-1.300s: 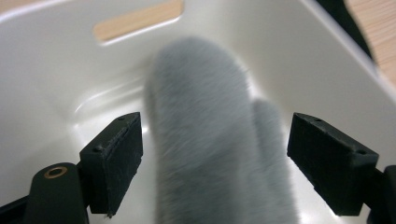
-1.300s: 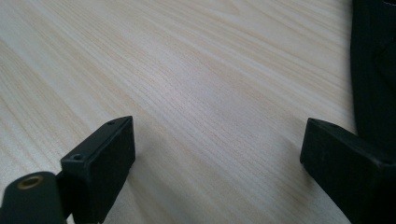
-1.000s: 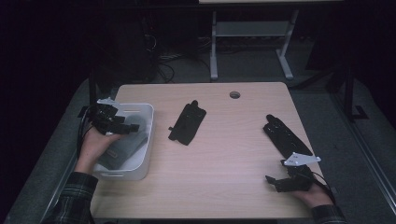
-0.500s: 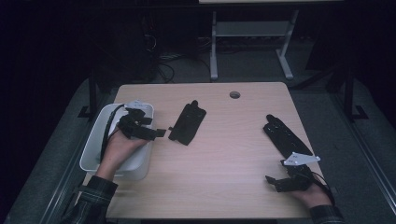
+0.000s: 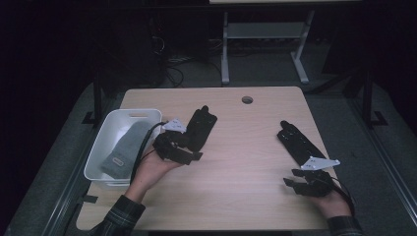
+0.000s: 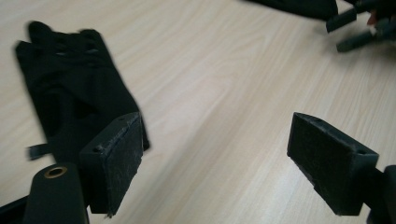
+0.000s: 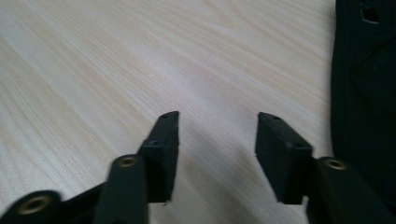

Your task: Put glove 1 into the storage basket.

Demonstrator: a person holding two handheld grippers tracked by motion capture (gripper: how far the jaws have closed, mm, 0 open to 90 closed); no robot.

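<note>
Left hand-held gripper (image 5: 189, 147), jaws spread and empty, is hovering at the near end of the flat black fabric glove (image 5: 200, 127), whose long axis is running away across the desk (image 5: 236, 196).

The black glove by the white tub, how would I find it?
Find the white tub on the table's left side. Just right of it lies a black glove, beside the open left gripper. The other black glove lies far right.

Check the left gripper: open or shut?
Open. In the left gripper view the left gripper has its jaws wide apart over bare table, nothing between them; the black glove lies beside one jaw.
</note>
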